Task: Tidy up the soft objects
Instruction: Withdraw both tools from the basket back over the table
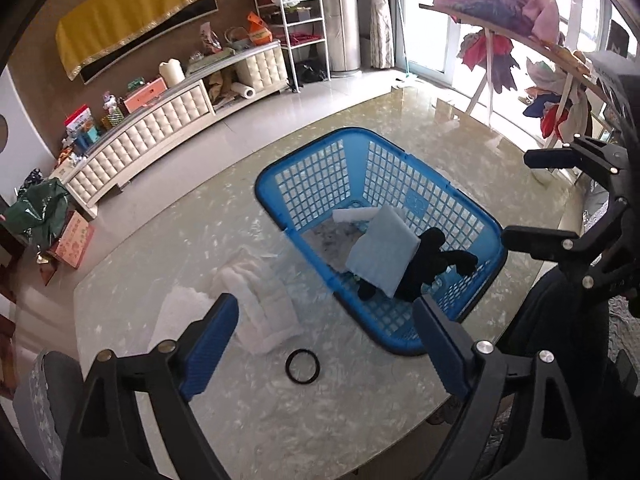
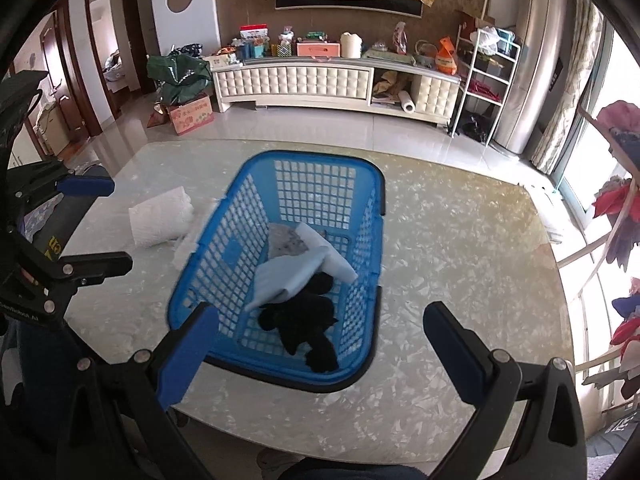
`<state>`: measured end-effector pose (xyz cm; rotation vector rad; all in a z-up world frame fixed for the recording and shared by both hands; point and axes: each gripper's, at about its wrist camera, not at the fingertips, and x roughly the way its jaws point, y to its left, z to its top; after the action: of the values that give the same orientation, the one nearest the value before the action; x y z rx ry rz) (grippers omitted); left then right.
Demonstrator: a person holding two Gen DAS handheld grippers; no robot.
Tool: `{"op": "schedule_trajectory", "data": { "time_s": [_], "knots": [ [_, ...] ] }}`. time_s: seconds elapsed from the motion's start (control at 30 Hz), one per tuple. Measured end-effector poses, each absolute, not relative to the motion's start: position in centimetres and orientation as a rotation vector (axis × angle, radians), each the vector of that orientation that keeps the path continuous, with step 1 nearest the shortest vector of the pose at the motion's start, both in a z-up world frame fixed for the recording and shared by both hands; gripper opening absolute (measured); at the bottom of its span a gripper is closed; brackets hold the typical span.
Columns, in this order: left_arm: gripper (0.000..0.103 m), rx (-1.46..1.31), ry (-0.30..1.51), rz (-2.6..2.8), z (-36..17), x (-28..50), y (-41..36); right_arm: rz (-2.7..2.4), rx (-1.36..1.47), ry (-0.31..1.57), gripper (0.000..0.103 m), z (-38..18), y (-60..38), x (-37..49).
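A blue plastic basket (image 1: 360, 136) (image 2: 376, 208) stands on the marble table. Inside it lie a light blue cloth (image 1: 384, 256) (image 2: 288, 276), a white cloth (image 1: 356, 214) (image 2: 328, 252) and a black garment (image 1: 424, 268) (image 2: 308, 328). Left of the basket, two white towels (image 1: 260, 304) (image 2: 160, 216) rest on the table top. My left gripper (image 1: 324, 340) (image 2: 108, 224) hangs open above the table between the towels and the basket, with nothing in it. My right gripper (image 2: 320, 332) (image 1: 518, 198) hovers open over the basket's near rim, also holding nothing.
A black ring (image 1: 302, 366) lies on the table near the left gripper. A drying rack with clothes (image 1: 500, 16) stands to the right by the window. A long cream cabinet (image 2: 304, 80) runs along the far wall. A grey chair (image 1: 40, 400) sits at the table's left edge.
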<state>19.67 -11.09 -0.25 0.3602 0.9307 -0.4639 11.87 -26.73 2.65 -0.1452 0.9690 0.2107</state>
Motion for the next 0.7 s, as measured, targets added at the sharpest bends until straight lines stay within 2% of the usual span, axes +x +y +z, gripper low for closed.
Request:
{"op": "schedule_trajectory", "data": {
  "time_s": [0.7],
  "knots": [
    [0.089, 0.272, 0.843, -0.315, 0.2, 13.5, -0.4, 0.333, -0.185, 0.943, 0.102, 1.5, -16.6, 11.8]
  ]
}}
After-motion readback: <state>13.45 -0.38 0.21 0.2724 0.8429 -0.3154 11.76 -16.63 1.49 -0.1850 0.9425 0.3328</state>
